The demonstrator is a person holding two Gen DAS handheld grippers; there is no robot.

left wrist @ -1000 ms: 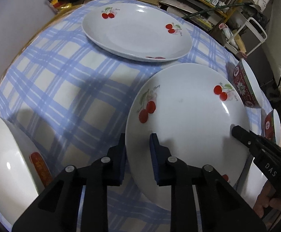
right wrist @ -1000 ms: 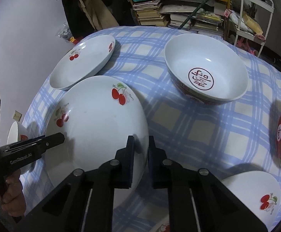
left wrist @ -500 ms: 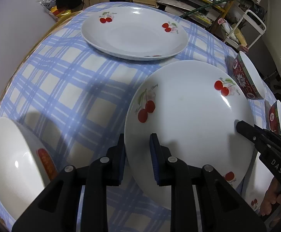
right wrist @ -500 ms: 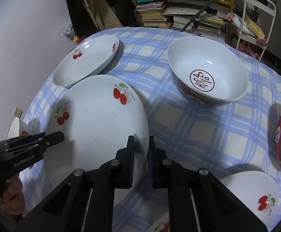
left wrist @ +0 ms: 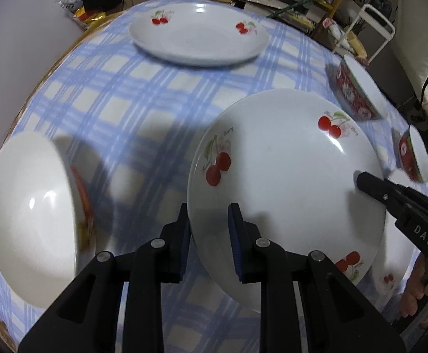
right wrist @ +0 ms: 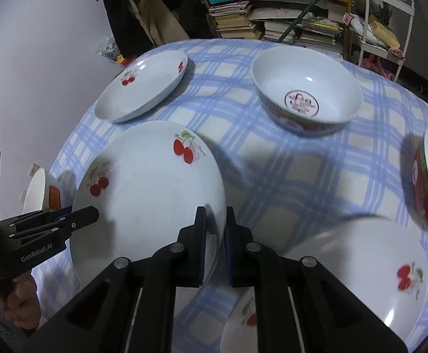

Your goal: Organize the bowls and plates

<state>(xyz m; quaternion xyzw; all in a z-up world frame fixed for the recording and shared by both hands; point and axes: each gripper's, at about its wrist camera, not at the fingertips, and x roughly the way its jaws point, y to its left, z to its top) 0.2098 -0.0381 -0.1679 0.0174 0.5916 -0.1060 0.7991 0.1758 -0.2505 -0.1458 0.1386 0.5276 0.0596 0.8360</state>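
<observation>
A: Change since earlier frame? 
B: Held plate (left wrist: 284, 182) now further from far plate (left wrist: 197, 33), nearer the bowl (left wrist: 28, 214) at left.

A: Grippers? 
B: Left gripper (left wrist: 208, 235) pinches plate's left rim; right gripper (right wrist: 215, 245) pinches its right rim. Plate sits above checked cloth (left wrist: 119, 108).

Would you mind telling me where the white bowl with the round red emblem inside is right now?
The bowl with the red emblem stands on the checked tablecloth, upper right of centre in the right wrist view, beyond the held plate and right of the far cherry plate.
</observation>
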